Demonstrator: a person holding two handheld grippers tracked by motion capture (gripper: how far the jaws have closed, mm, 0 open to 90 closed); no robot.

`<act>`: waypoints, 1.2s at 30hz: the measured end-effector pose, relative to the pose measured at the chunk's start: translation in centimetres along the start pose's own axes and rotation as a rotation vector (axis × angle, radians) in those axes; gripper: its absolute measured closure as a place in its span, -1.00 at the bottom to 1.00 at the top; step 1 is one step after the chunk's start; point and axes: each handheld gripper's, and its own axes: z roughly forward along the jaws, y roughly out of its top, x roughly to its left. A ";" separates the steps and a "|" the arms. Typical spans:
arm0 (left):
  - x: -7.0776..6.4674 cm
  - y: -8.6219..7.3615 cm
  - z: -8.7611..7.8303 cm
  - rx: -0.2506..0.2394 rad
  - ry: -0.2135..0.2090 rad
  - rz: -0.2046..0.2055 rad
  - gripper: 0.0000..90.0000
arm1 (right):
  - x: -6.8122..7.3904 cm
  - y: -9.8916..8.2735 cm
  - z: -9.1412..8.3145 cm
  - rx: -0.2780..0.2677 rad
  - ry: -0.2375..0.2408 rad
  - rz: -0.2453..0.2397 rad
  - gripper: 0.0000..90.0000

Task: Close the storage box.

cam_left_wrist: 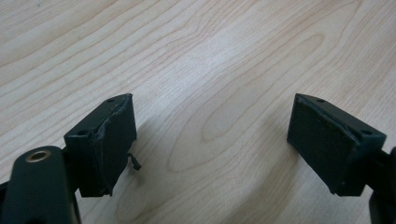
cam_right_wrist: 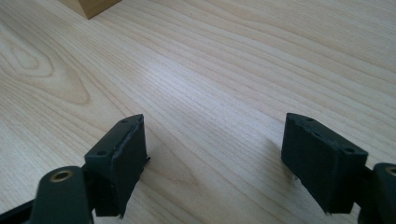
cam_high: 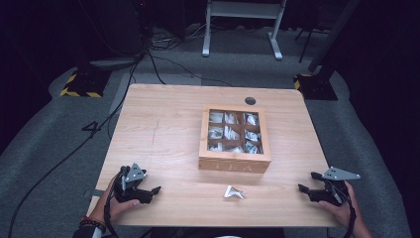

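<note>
From the high view, a light wooden compartmented tea box (cam_high: 235, 159) holding white packets sits right of centre on the pale wood desk (cam_high: 163, 134); a small white crumpled packet (cam_high: 233, 192) lies just before it. The left tool (cam_high: 153, 190) and right tool (cam_high: 306, 182) rest at the near corners. In the left gripper view, the left tool (cam_left_wrist: 212, 140) gapes wide over bare wood. In the right gripper view, the right tool (cam_right_wrist: 215, 151) is spread apart, with the box's corner (cam_right_wrist: 91, 6) far ahead.

Overhead light falls brightly on the pale wooden table (cam_high: 163, 144), while the grey carpeted floor (cam_high: 44, 144) around it fades to near black at the edges of the high view, which is soft and slightly grainy. In both gripper views a pale sheen of glare lies across the wood grain, soft shadows pool beneath the black jaws, and the nearest parts blur out of focus.
</note>
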 end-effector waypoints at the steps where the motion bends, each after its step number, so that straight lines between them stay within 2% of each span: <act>1: 0.0 -0.1 -0.1 0.003 0.001 0.001 -0.64 | 0.0 0.0 0.0 0.000 0.000 0.000 -0.50; 8: 0.0 -0.3 -0.2 0.000 0.008 -0.010 -0.64 | 0.0 0.0 0.0 -0.001 0.000 0.001 -0.50; 16: 0.1 -0.2 -0.2 0.003 0.010 0.002 -0.65 | 0.0 0.0 0.0 -0.002 -0.006 0.005 -0.50; 36: 0.1 -0.2 -0.2 0.001 0.012 -0.001 -0.65 | 0.0 0.0 0.0 -0.002 -0.011 0.016 -0.49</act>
